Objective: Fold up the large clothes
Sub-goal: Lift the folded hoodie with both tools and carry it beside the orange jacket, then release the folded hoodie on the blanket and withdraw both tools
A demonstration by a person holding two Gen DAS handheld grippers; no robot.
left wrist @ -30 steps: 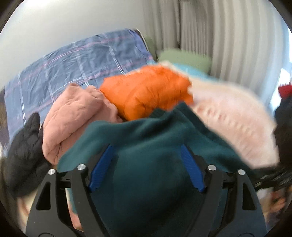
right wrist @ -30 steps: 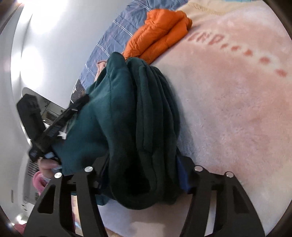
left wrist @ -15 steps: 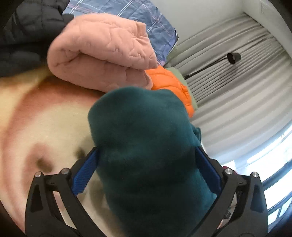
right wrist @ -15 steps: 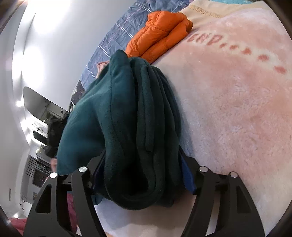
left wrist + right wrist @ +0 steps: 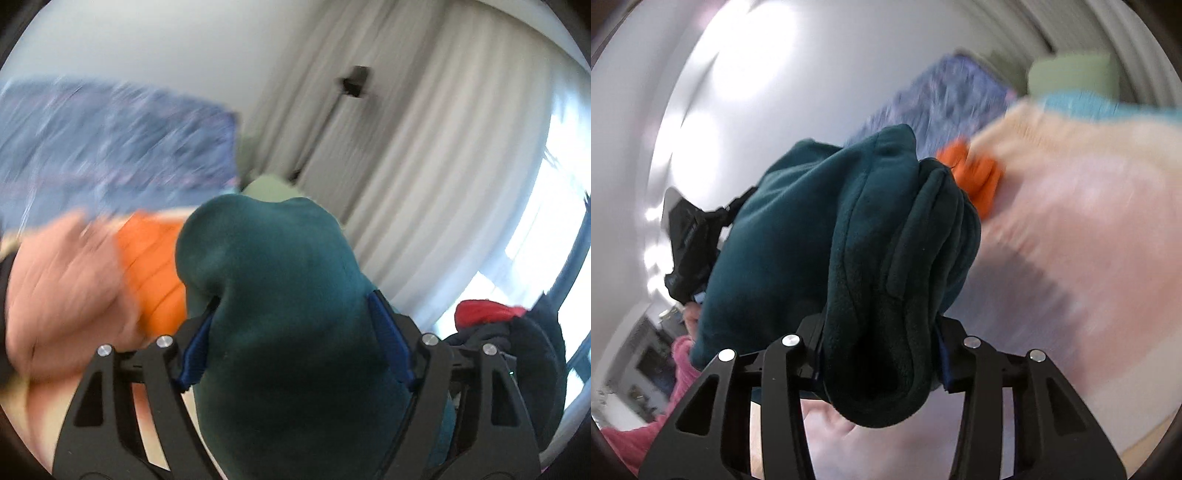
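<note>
A folded dark teal fleece garment [image 5: 280, 295] fills the space between the blue pads of my left gripper [image 5: 295, 343], which is shut on one end of it. My right gripper [image 5: 879, 354] is shut on the other end of the same teal bundle [image 5: 849, 236], held up above the pink fluffy blanket [image 5: 1071, 229]. The left gripper [image 5: 690, 236] shows in the right wrist view at the far side of the bundle. The fingertips are hidden in the fabric.
A folded orange jacket [image 5: 151, 266] and a folded pink garment [image 5: 62, 288] lie on the bed to the left. A blue plaid cover [image 5: 110, 155] lies behind them. White curtains [image 5: 424, 184] hang at the right. A green pillow [image 5: 1071, 74] sits at the bed's head.
Both grippers have lifted the teal bundle off the blanket and tilted upward. The background is now motion-blurred, and the curtains and wall fill more of both views.
</note>
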